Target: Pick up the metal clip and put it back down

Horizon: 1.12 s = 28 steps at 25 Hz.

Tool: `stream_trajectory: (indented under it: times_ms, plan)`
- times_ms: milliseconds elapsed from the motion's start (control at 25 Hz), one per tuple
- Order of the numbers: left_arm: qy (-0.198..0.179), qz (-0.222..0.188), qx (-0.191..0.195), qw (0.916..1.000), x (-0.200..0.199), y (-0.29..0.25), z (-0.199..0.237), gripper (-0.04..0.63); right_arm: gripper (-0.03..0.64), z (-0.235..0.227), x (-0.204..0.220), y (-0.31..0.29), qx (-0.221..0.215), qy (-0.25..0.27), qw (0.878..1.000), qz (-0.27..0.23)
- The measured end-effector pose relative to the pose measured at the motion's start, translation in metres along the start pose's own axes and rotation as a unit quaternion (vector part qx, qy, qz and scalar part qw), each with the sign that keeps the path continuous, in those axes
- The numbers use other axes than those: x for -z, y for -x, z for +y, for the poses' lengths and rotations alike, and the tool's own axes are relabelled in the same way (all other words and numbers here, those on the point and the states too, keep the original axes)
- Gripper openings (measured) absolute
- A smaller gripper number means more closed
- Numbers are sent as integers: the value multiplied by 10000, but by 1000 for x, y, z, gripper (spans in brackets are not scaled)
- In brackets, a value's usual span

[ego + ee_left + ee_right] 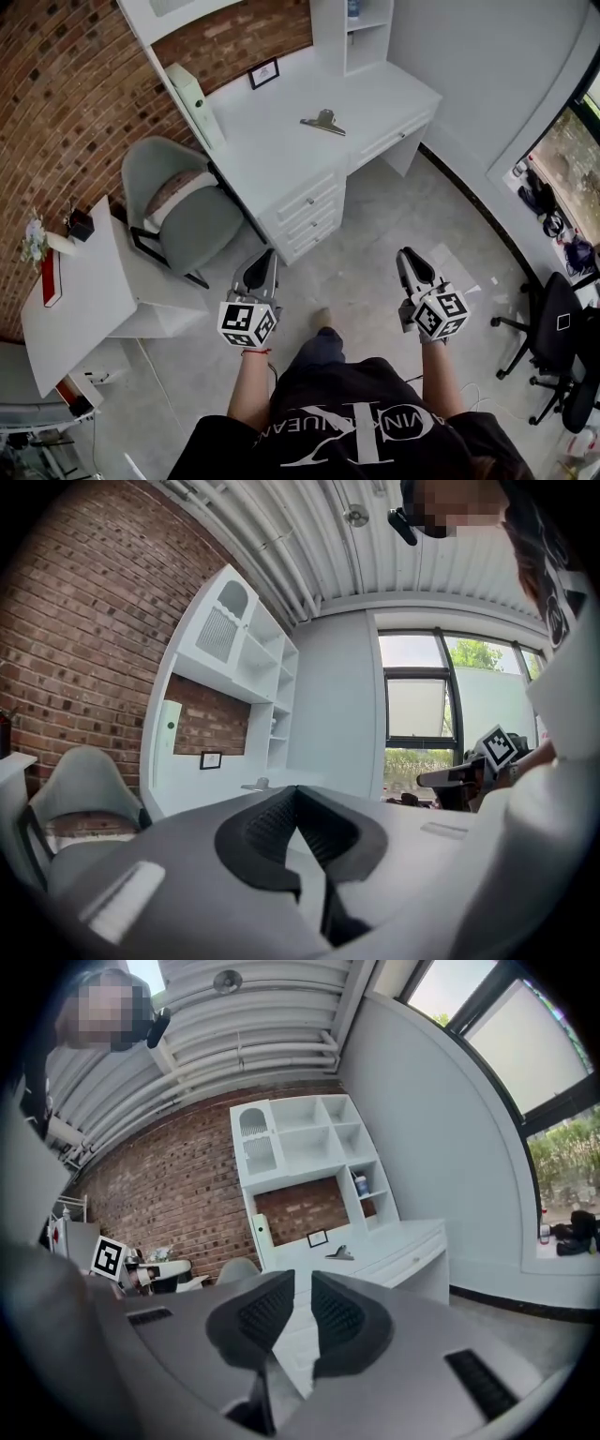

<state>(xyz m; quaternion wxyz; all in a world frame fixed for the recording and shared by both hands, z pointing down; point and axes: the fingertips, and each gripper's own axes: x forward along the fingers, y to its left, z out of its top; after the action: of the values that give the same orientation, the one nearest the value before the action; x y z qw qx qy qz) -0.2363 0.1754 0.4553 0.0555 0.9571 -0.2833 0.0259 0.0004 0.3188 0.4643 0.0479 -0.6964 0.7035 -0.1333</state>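
Observation:
The metal clip [323, 122] lies on the white desk [272, 141], silver, with its handles folded flat. It also shows small and far off in the right gripper view [339, 1254] and the left gripper view [258, 784]. My left gripper [265, 266] hangs over the floor in front of the desk drawers, jaws shut with their tips touching and nothing in them. Level with it to the right, my right gripper [407, 260] is shut down to a thin slit and also holds nothing. Both are well short of the clip.
A grey chair [183, 211] stands left of the desk, and a white side table [84, 291] is further left. An upright white box [197, 103] and a small picture frame [263, 72] stand on the desk. A black office chair [562, 347] stands at the right.

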Motion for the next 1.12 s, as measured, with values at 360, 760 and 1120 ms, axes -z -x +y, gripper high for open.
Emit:
stream_trajectory:
  times_ms: [360, 760, 1120]
  plan:
    - [41, 37, 367, 9993, -13, -94, 37, 9, 17, -43, -16, -68, 296, -114, 9995, -3]
    - [155, 35, 575, 9982, -12, -163, 74, 9, 43, -72, -26, -127, 470, -106, 9988, 46]
    - [259, 144, 397, 9988, 0, -181, 94, 9, 44, -96, -24, -163, 429, -243, 9987, 142]
